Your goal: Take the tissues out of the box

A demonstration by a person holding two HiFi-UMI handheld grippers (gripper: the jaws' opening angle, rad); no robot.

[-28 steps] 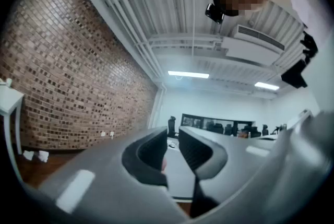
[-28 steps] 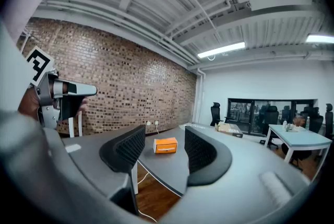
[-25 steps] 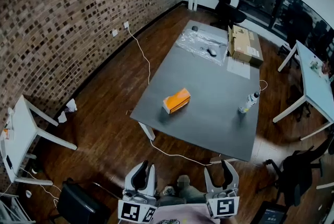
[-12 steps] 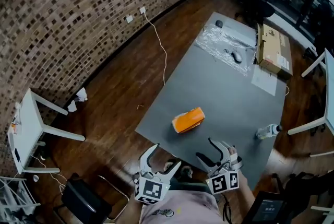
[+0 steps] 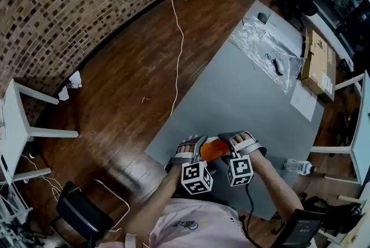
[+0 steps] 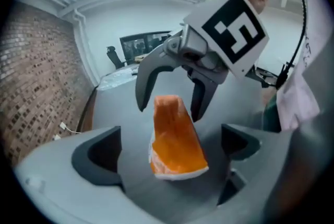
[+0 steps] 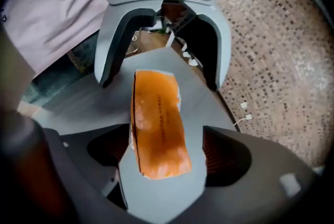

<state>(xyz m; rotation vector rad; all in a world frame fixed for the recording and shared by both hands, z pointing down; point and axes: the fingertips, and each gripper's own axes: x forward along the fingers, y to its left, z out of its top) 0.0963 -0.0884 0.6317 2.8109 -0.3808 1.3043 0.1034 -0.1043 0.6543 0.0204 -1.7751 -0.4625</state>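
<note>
An orange tissue box [image 5: 212, 150] lies near the front edge of the grey table [image 5: 254, 96]. My left gripper [image 5: 193, 147] faces one end of it and my right gripper [image 5: 236, 144] faces the other. In the left gripper view the box [image 6: 175, 137] lies between the wide jaws of my left gripper [image 6: 169, 156]; they are opening and the pads stand clear of it. In the right gripper view the box [image 7: 156, 124] lies between the jaws of my right gripper [image 7: 167, 154], also opening and not touching. No tissue shows outside the box.
Farther back on the table are a crumpled plastic sheet [image 5: 266, 50], a mouse [image 5: 280, 65], a cardboard box [image 5: 317, 62] and a paper sheet [image 5: 306, 103]. A bottle [image 5: 298, 167] lies at the table's right edge. A white cable [image 5: 180, 39] crosses the floor.
The view has come up to the table. Both grippers rose from the bottom of the frame to the orange box, one at each end, and their jaws went from shut to wide.
</note>
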